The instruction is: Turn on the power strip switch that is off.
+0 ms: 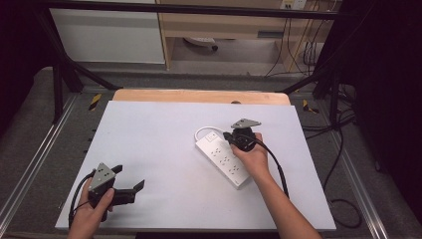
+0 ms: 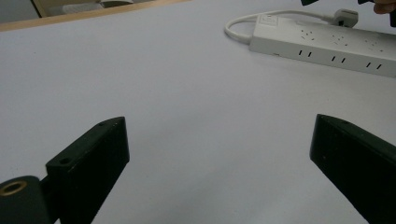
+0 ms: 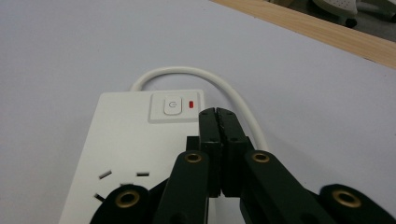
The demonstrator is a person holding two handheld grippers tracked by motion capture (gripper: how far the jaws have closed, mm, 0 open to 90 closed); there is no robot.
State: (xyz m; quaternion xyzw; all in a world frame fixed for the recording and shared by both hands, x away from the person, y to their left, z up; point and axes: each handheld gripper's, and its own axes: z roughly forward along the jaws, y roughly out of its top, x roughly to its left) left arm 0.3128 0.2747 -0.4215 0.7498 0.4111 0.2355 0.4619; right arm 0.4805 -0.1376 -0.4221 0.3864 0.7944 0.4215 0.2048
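Black fingers [image 3: 218,114] of right gripper [image 1: 242,137] pressed together, empty, tips just right of power button [image 3: 172,105] at power strip's [image 1: 222,158] far end. Left gripper [image 1: 130,186] spread wide, well apart on worktop [image 1: 149,149].

The left tool [image 2: 219,154] hangs low over the white desk [image 2: 177,93], its 2 black jaws spread wide with only bare surface between them. Far ahead, at the upper right, a white power strip [image 2: 327,46] lies flat, socket holes facing up. Its white cable [image 2: 243,25] loops from the near end round to a white plug [image 2: 345,17] behind it.
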